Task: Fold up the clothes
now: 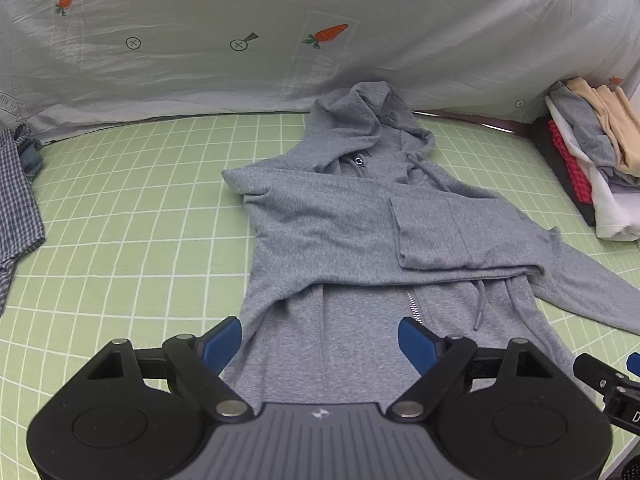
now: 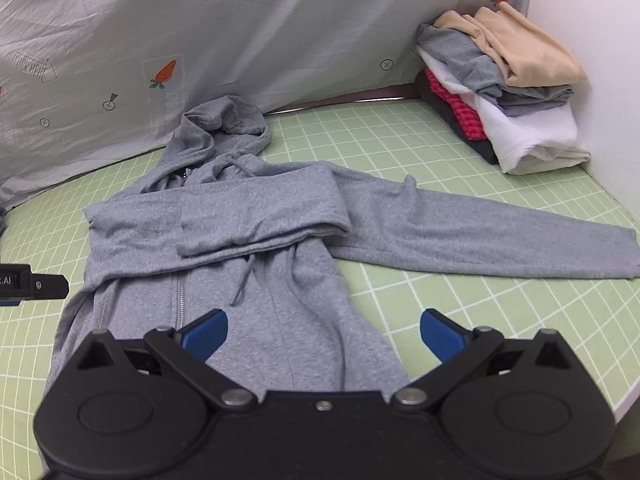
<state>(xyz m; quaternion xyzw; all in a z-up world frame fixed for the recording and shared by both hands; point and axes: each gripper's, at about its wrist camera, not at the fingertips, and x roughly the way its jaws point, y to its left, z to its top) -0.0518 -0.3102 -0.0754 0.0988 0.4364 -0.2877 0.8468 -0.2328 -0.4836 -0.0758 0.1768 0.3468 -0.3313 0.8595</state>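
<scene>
One sleeve of the grey zip hoodie (image 2: pixel 248 280) lies folded across the chest; the other sleeve (image 2: pixel 500 236) lies stretched out flat toward the stack of folded clothes (image 2: pixel 508 100) in the far right corner. The hoodie rests face up on the green grid mat (image 2: pixel 440 148), hood (image 2: pixel 224 120) toward the carrot-print sheet (image 2: pixel 280 40) at the back, zip (image 1: pixel 412 304) closed.

Both tools hang above the lower body with fingers spread wide and nothing between them: the left gripper (image 1: pixel 320 340) over the hem left of the zip, the right gripper (image 2: pixel 324 332) over the right side of the body.

By my judgement the sleeve-folding step is half done. The next move calls for the right gripper to reach the outstretched cuff, pinch it, and carry it across onto the chest over the first sleeve, keeping the cloth flat. A checked shirt (image 1: pixel 16 208) waits at the left edge.
</scene>
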